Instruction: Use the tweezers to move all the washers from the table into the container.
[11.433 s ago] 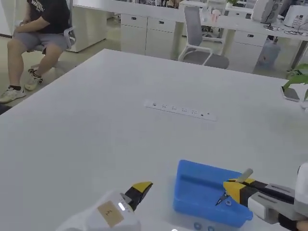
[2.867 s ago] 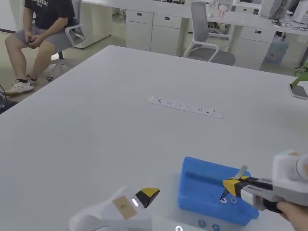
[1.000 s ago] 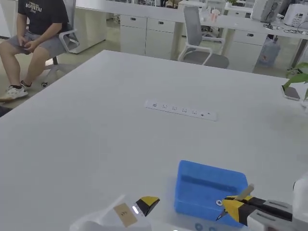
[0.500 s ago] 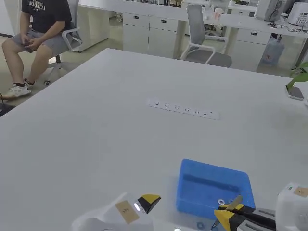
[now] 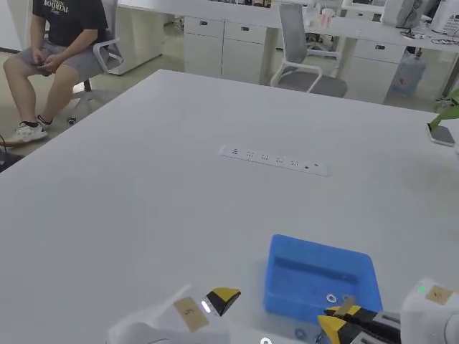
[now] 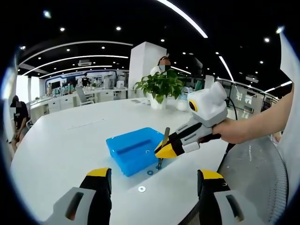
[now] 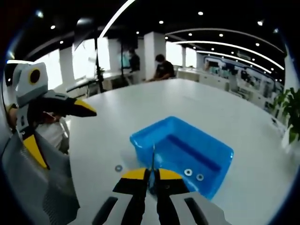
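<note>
A blue container [image 5: 321,281] sits near the table's front edge, with two washers [image 7: 188,172] lying on its floor. My right gripper [image 7: 151,174] is shut on thin metal tweezers [image 7: 153,159] that point forward and down. In the left gripper view the tweezers [image 6: 163,143] end just above the table beside the container [image 6: 135,149], close to a loose washer [image 6: 150,172]. A second loose washer [image 6: 141,189] lies nearer me. My left gripper [image 6: 154,174] stands open and holds nothing, left of the container in the head view [image 5: 224,297].
A white power strip [image 5: 275,160] lies across the middle of the wide white table [image 5: 143,186]. A person sits on a chair [image 5: 100,50] beyond the far left corner. Desks and an office chair [image 5: 305,57] stand behind. A plant [image 6: 160,87] stands at the table's right end.
My right gripper has drawn back with the tweezers from over the container toward the near table edge. The left gripper has stayed where it was.
</note>
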`<state>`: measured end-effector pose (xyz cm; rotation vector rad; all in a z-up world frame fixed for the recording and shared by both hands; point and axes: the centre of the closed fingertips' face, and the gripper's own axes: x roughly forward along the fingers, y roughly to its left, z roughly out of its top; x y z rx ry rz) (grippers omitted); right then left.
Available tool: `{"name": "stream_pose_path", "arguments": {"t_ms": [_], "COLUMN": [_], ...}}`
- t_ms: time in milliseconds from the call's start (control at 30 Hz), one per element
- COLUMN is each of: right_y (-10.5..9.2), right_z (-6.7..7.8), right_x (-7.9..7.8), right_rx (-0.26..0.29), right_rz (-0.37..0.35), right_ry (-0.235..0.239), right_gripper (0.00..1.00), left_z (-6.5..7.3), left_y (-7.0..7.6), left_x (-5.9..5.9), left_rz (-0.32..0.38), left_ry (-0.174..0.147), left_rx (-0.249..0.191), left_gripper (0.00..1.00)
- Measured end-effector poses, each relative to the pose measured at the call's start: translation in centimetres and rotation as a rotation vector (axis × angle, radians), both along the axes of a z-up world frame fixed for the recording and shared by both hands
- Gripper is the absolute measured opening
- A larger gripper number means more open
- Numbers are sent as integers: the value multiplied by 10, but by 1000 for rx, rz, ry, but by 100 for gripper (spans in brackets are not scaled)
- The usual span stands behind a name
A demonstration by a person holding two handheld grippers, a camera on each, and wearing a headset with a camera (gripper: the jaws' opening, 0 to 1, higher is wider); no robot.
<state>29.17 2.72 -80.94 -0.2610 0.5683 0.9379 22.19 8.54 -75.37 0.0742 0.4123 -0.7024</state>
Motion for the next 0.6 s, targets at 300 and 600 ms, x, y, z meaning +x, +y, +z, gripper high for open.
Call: {"name": "stream_pose_path", "arguments": {"t_ms": [300, 600], "right_y": [-2, -2], "right_z": [-2, -2], "right_x": [0, 0], "right_rx": [-12, -15], "right_rz": [3, 4], "right_ry": [2, 9], "right_gripper": [4, 3], "left_z": [0, -1], "left_y": [1, 1], "left_x": [0, 0], "left_rz": [-1, -3], "left_ry": [-2, -1], "left_rx": [1, 1], "left_gripper": [76, 75]}}
